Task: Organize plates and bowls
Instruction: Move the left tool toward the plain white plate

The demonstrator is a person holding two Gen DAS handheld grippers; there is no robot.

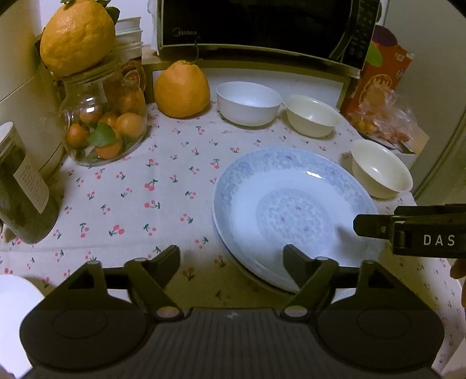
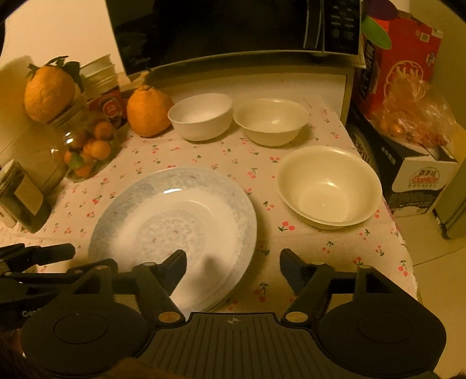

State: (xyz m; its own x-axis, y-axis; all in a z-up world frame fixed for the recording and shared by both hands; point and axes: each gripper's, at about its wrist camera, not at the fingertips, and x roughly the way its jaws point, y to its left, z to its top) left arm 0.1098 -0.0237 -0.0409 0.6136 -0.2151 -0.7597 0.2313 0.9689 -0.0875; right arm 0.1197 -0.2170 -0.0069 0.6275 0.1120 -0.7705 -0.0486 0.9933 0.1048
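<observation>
A stack of blue-patterned plates lies on the cherry-print tablecloth. Behind it stand a white bowl and a cream bowl. A second cream bowl sits to the plates' right. My left gripper is open, its right finger over the plates' near-left rim. My right gripper is open, its left finger over the plates' near side. Nothing is between either pair of fingers. Each gripper shows at the edge of the other's view.
A microwave stands at the back. A large orange and a glass jar of small oranges, topped by another orange, are at the left. A dark jar is near left. A red box and bagged fruit sit beyond the table's right edge.
</observation>
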